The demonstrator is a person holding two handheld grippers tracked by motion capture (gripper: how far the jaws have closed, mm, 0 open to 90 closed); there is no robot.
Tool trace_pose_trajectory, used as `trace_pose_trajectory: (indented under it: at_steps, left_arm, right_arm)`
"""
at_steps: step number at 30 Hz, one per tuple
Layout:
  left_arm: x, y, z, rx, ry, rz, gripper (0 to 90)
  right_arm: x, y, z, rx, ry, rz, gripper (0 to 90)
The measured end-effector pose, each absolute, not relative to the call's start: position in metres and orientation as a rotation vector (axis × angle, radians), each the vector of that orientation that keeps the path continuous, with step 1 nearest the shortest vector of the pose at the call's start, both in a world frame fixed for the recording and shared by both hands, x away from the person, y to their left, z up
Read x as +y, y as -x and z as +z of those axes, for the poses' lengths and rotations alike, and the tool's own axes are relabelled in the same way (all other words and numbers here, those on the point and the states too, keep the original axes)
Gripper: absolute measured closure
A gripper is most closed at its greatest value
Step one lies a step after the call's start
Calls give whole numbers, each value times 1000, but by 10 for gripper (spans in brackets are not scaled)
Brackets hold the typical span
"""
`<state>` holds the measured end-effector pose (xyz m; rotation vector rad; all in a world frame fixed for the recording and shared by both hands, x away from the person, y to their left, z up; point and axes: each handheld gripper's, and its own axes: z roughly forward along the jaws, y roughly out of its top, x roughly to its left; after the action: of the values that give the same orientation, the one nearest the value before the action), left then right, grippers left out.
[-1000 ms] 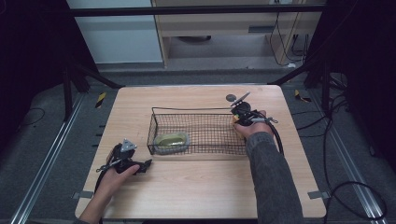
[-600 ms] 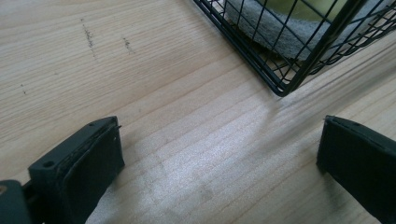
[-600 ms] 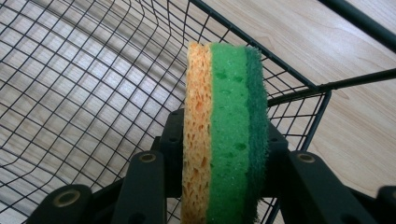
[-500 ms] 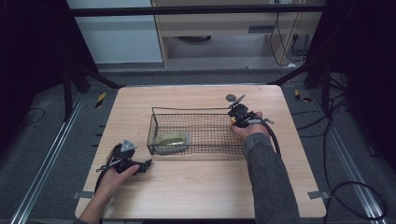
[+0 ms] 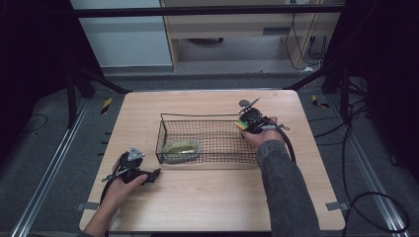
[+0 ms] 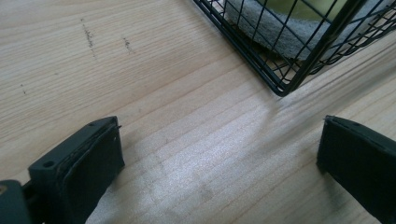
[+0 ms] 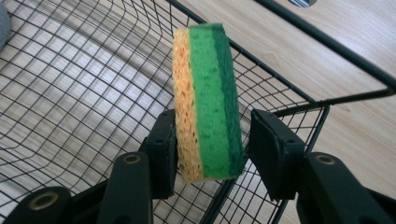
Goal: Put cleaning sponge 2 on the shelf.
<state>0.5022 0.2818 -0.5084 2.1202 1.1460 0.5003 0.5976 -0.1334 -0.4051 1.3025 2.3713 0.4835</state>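
A sponge (image 7: pixel 208 102) with yellow, light green and dark green layers stands on edge between the jaws of my right gripper (image 7: pixel 212 135), over the right end of the black wire basket (image 7: pixel 289 28). Those jaws have just been opening. The left pad still touches the yellow side, and a narrow gap shows at the dark green side. From above, the right gripper (image 5: pixel 249 121) and sponge (image 5: pixel 241 124) sit at the far right corner of the basket (image 5: pixel 197 116). My left gripper (image 5: pixel 153 174) rests on the table near the basket's front left corner, its jaws (image 6: pixel 219 140) wide apart with nothing between them.
A grey and yellow-green scrub pad (image 5: pixel 181 148) lies inside the basket's left end, seen through the mesh (image 6: pixel 275 28). The wooden table (image 5: pixel 207 197) ends close behind the left hand. Black frame legs stand at both far corners.
The right hand has edged slightly left over the basket's corner. The left hand has kept still.
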Motion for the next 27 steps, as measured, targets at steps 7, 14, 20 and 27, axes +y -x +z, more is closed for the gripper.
trace_pose_trajectory:
  at_steps: [7, 14, 20, 27]
  left_arm:
    - [282, -502, -508, 1146, -2121, 501, 0]
    - [282, -502, -509, 1145, -2118, 502, 0]
    - [282, -502, -509, 1146, -2119, 501, 0]
    - [282, -502, -509, 1145, -2118, 501, 0]
  right_arm:
    - [-123, -596, -399, 2387, -1256, 501, 589]
    - [-121, -587, -397, 2403, -1239, 514, 589]
    - [-119, -583, -393, 2403, -1237, 542, 582]
    - [-115, -577, -393, 2419, -1237, 576, 554]
